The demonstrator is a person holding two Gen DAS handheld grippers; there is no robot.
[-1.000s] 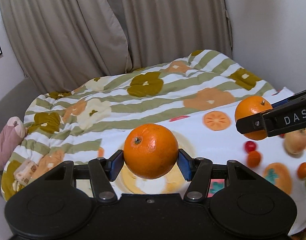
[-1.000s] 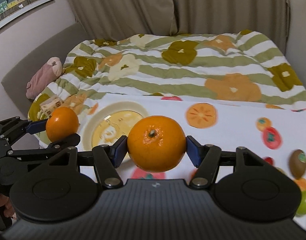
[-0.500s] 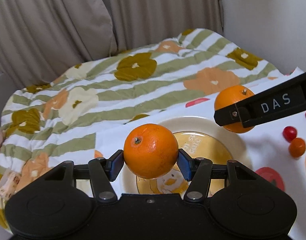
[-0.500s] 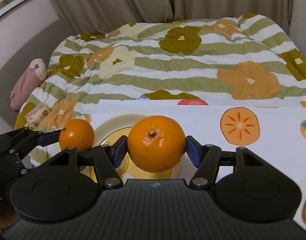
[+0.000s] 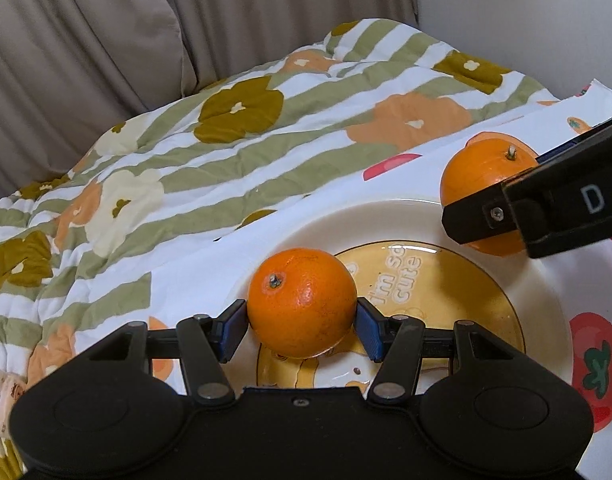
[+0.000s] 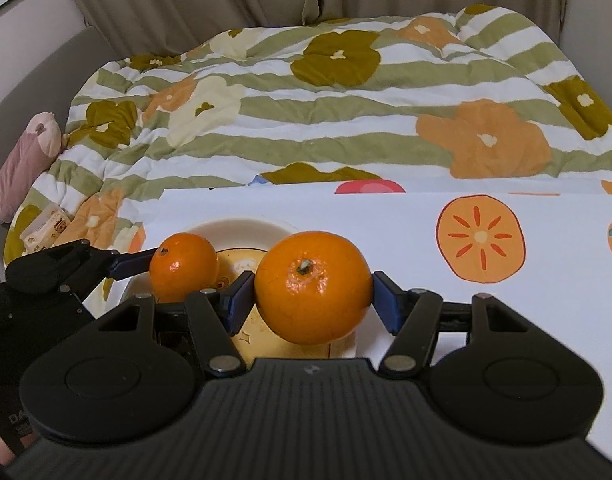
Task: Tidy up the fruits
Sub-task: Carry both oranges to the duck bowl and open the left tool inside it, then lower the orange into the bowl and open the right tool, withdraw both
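A striped floral quilt [image 6: 346, 120] covers the bed beyond the fruit-print cloth [image 6: 506, 300]. Beige curtains [image 5: 146, 40] hang at the far wall; a pink plush toy [image 6: 24, 160] lies far left.

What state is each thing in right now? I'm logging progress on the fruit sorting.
Left tool: shut on an orange, over the plate.
Right tool: shut on an orange, over the plate's edge.
Left orange: held, stem up.
Right orange: held, stem up.
Plate: no fruit lying on it.
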